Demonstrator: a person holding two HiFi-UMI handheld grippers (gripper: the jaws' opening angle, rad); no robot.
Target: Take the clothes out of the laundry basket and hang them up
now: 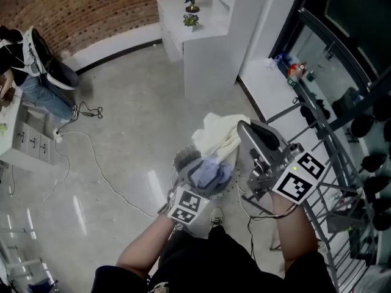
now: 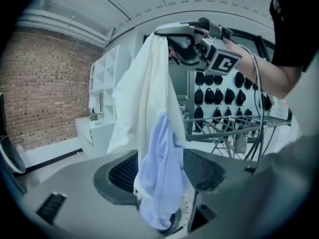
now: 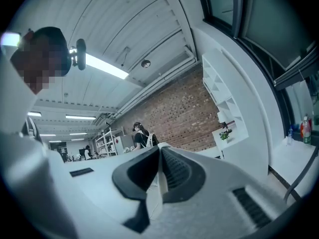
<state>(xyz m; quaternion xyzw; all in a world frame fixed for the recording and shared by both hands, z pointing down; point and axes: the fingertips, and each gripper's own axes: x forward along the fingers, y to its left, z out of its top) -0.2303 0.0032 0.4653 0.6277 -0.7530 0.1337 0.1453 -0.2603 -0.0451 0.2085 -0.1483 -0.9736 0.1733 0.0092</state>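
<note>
Fingers (image 3: pixel 179 176) of the right gripper (image 3: pixel 159 149) are clenched on a cream shirt (image 2: pixel 144 83) — it hangs limp, with pale blue cloth (image 2: pixel 162 183) at its lower end. That hand is held high, pointing level. The left gripper (image 2: pixel 162 158) is lower and gapes wide around the blue part — not pressing it.

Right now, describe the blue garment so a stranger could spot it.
Find the metal drying rack on the right; beside it the right gripper holds a cream garment. The blue garment hangs below that cloth, between the left gripper's open jaws, the only pale blue piece.
</note>
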